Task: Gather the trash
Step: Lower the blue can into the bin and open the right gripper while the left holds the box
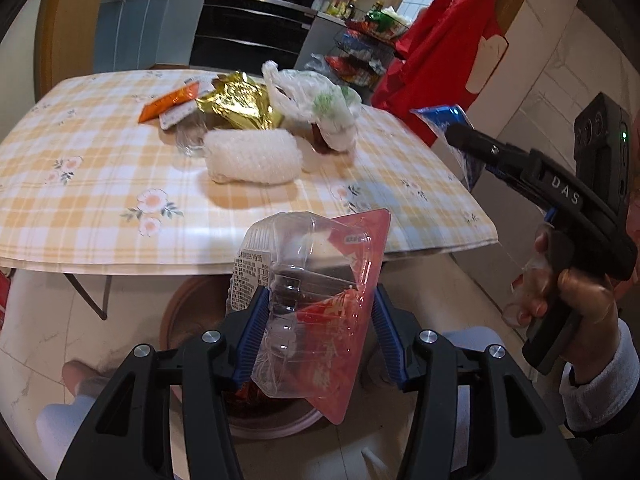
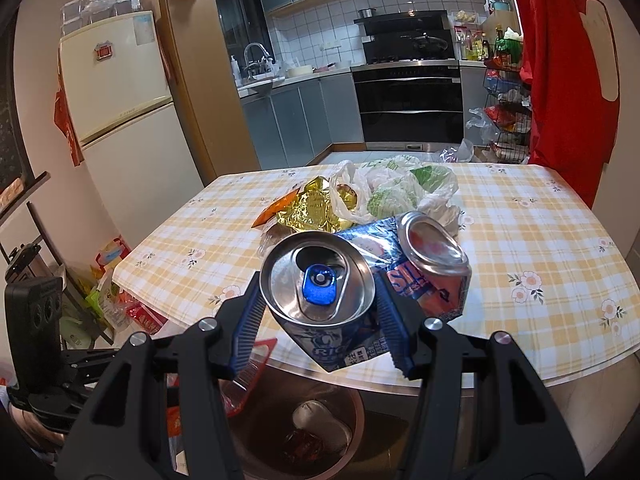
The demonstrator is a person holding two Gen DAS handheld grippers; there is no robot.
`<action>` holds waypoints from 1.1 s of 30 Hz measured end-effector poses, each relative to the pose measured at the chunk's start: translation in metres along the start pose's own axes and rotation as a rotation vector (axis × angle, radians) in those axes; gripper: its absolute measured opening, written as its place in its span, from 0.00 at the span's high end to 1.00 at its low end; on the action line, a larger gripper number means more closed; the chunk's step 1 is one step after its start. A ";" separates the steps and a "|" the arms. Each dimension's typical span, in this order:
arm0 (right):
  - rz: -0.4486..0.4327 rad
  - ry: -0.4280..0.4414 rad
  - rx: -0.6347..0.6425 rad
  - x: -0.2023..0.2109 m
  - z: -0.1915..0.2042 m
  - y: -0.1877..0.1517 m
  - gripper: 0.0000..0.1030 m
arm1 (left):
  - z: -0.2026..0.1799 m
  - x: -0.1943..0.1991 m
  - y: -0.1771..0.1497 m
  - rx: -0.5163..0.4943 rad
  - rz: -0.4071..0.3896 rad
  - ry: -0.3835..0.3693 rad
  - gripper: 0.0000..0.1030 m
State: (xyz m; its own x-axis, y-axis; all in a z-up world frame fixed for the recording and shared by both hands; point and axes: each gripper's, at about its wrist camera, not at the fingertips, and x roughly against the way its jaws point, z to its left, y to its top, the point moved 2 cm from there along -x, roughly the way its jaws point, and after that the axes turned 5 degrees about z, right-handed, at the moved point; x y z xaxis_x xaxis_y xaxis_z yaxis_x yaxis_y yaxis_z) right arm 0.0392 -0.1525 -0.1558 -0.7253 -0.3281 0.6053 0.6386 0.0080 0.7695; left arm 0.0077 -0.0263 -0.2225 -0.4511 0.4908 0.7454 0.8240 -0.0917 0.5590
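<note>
My left gripper [image 1: 320, 312] is shut on a clear plastic clamshell tray [image 1: 316, 280] with a red label. It holds the tray tilted above a round brown bin [image 1: 178, 320] on the floor. My right gripper [image 2: 320, 300] is shut on a crushed blue drink can [image 2: 320, 284], bent so both its ends face the camera. The can hangs over the near table edge, above the bin [image 2: 360, 412], which has some trash inside. In the left wrist view the right gripper [image 1: 456, 132] shows at the right with the blue can [image 1: 440, 116] in its fingers.
On the checked tablecloth [image 1: 80, 200] lies a trash pile: an orange sachet [image 1: 168, 102], a gold wrapper [image 1: 236, 104], a white plastic bag [image 1: 316, 108] and a white foam roll [image 1: 252, 156]. A red cloth [image 1: 444, 48] hangs at the right. A fridge [image 2: 120, 120] stands left.
</note>
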 end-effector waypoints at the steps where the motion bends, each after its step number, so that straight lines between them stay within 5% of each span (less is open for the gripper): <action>1: 0.002 -0.001 -0.002 0.000 0.000 0.000 0.46 | -0.001 -0.001 -0.001 -0.004 0.004 0.000 0.50; 11: 0.012 0.000 -0.005 -0.004 0.001 0.000 0.46 | 0.003 -0.011 -0.003 0.006 0.045 -0.002 0.48; 18: 0.030 0.008 0.006 -0.007 0.006 -0.003 0.46 | 0.019 0.009 0.006 0.075 -0.050 0.012 0.29; 25: 0.074 0.029 0.024 -0.015 0.015 -0.011 0.46 | 0.050 0.050 0.020 0.153 -0.221 0.176 0.07; 33: 0.154 0.076 0.069 -0.030 0.039 -0.030 0.46 | 0.076 0.076 0.024 0.198 -0.300 0.337 0.06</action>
State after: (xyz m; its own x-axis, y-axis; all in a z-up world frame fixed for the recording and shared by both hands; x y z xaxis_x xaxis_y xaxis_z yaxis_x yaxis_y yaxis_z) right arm 0.0323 -0.1065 -0.1889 -0.5972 -0.3881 0.7020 0.7196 0.1274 0.6826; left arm 0.0191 0.0747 -0.1800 -0.7376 0.1599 0.6560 0.6751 0.1930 0.7120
